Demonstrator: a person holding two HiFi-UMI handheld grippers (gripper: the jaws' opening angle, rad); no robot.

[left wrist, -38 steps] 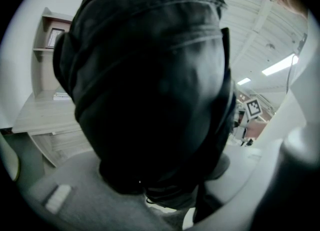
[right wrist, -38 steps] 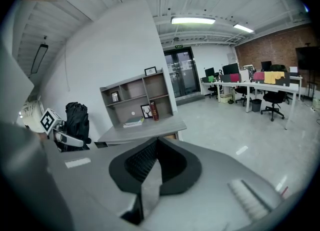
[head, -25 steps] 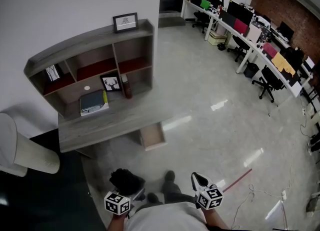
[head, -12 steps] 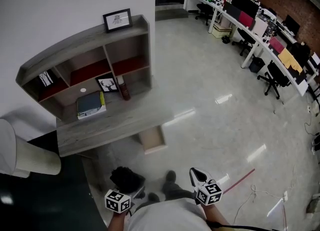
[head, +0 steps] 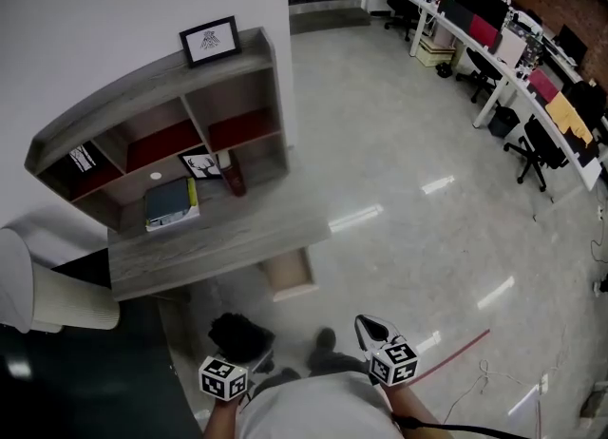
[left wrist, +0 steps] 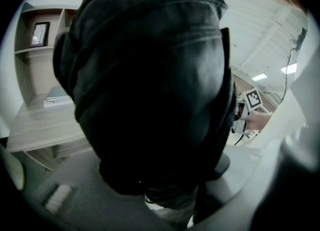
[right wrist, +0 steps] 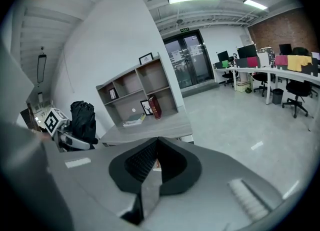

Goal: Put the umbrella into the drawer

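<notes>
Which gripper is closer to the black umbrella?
Left. The left gripper holds the umbrella in its jaws; the right gripper is off to its side, not touching.

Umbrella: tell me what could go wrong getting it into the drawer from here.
1. The bundled black umbrella fills nearly the whole left gripper view, so aiming by that view would likely fail.
2. The open drawer looks small and sticks out just below the desk top. The bulky umbrella may snag on its rim or on the desk edge.
</notes>
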